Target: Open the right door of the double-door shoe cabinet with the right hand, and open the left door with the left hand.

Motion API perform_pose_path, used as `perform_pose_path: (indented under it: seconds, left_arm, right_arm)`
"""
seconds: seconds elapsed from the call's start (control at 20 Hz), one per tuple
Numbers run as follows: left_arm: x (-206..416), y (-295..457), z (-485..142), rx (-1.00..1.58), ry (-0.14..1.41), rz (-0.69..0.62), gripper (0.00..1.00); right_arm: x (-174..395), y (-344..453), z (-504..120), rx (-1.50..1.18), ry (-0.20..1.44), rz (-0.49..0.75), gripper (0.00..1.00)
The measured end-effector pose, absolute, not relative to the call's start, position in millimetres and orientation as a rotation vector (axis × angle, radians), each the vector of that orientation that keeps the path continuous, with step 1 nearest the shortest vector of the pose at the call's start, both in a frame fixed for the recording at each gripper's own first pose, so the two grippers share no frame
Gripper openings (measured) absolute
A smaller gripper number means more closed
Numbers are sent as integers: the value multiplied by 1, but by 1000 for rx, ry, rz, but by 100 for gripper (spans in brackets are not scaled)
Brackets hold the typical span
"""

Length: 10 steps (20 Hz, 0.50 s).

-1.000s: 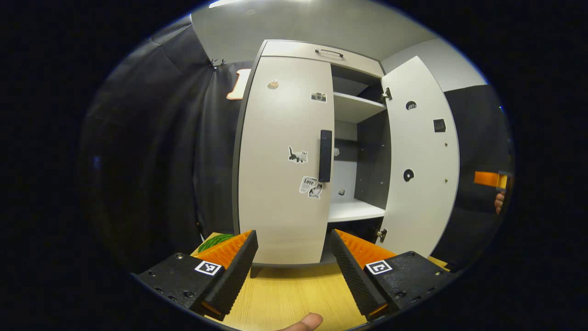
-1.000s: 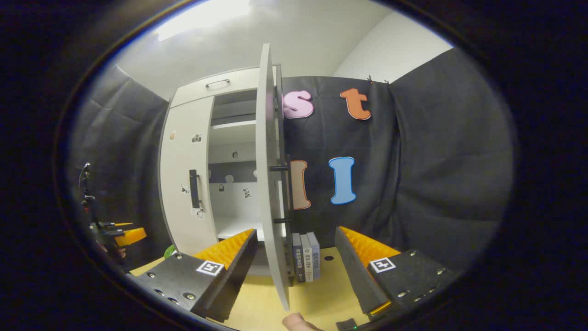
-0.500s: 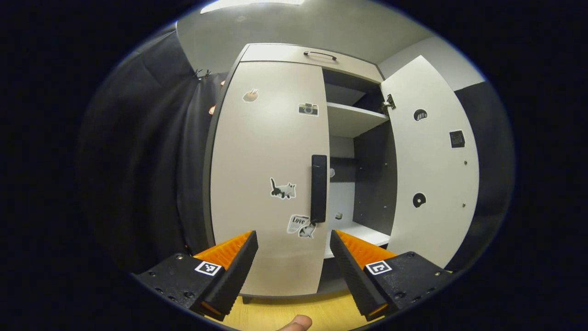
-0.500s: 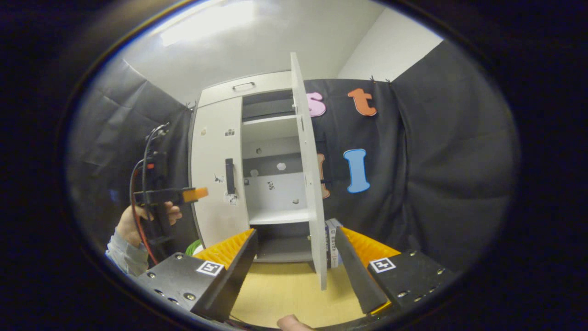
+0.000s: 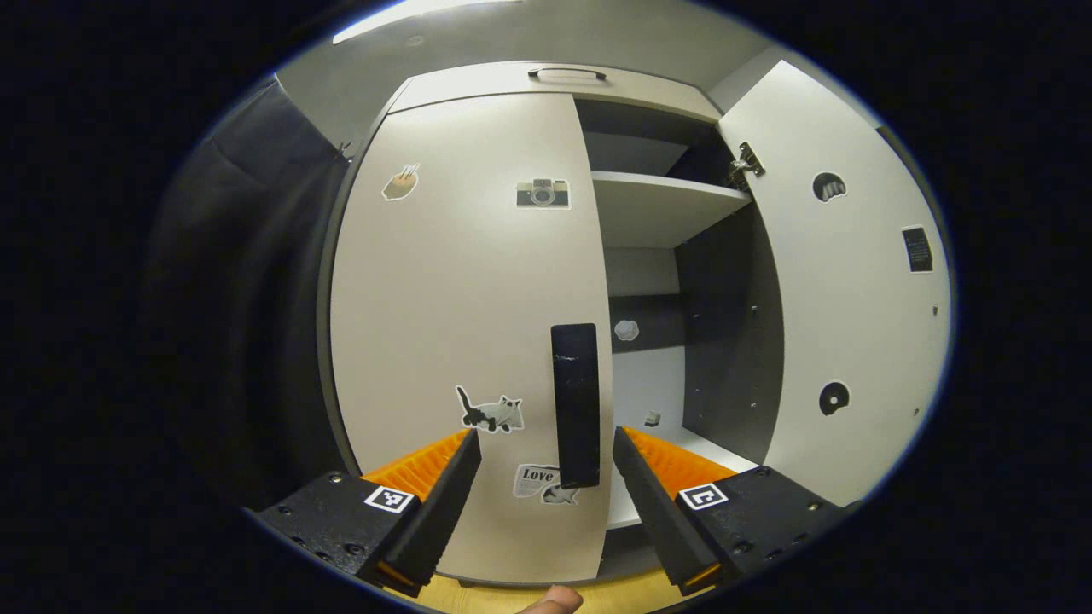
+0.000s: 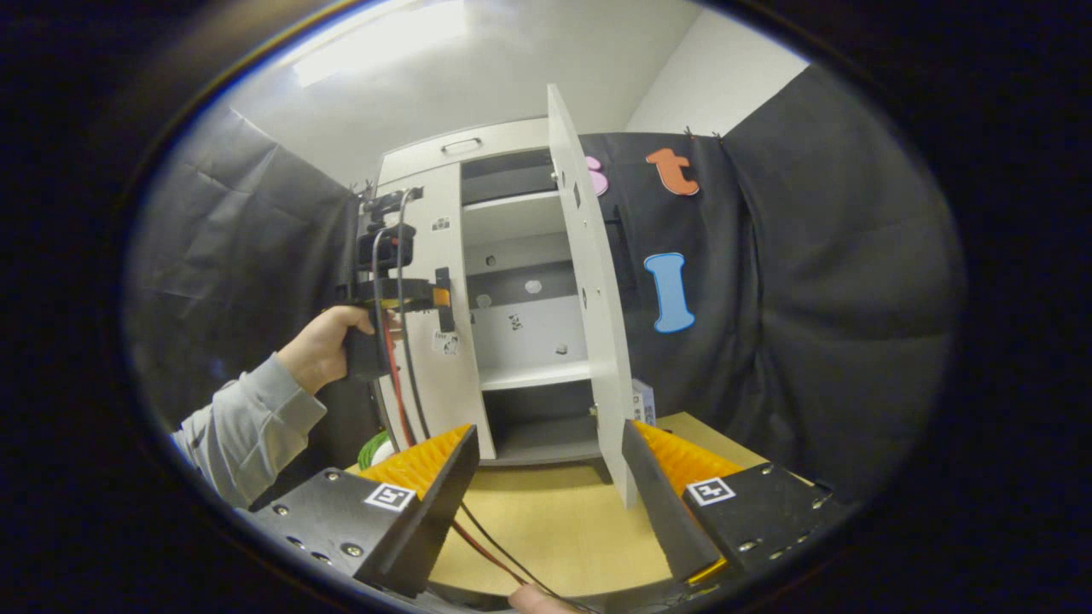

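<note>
Showing the shoe cabinet (image 5: 546, 81) from the left gripper view: nearest the camera, the left claw (image 5: 546, 486) stands wide, its fingers (image 5: 444, 495) either side of the lower end of the black handle (image 5: 574, 401) on the left door (image 5: 461, 281), not pressing on it. That door is closed; stickers of a cat (image 5: 490, 411) and a camera (image 5: 542, 193) sit on its face. Beyond, the right door (image 5: 853, 281) is swung open, exposing an upper shelf (image 5: 661, 200). From the right gripper view, the right claw (image 6: 546, 486) is also wide and holds nothing, above the wooden counter (image 6: 546, 529). Farther off, the right door (image 6: 589, 281) stands open edge-on, and a person's hand (image 6: 328, 345) holds the left claw (image 6: 439, 297) at the handle of the left door (image 6: 426, 358).
</note>
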State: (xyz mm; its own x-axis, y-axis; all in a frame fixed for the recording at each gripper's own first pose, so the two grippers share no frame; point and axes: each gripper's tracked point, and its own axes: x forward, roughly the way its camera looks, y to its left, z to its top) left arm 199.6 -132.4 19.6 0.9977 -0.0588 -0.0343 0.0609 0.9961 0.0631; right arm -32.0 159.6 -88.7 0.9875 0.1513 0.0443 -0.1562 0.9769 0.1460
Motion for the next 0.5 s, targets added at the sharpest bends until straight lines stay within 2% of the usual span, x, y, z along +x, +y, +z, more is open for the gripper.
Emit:
perform_pose_path:
  seconds: [0.1,0.3,0.35,0.4,0.45,0.5]
  left_arm:
    - [213,-134,22,53,30,-43,97]
    - [233,-143,17,58,49,-47,88]
    - [237,-147,17,67,45,-55,81]
    - [241,-148,18,76,42,-55,78]
    - [243,-150,18,77,44,-54,68]
    - [243,-149,20,83,47,-42,64]
  right_arm:
    - [-33,151,-91,139,-39,128,99]
    - [-34,138,-92,149,-43,104,99]
    - [-34,136,-94,155,-42,103,99]
    - [-34,134,-94,159,-40,102,99]
    - [-34,131,-96,161,-38,100,99]
    - [-33,129,-97,161,-36,99,99]
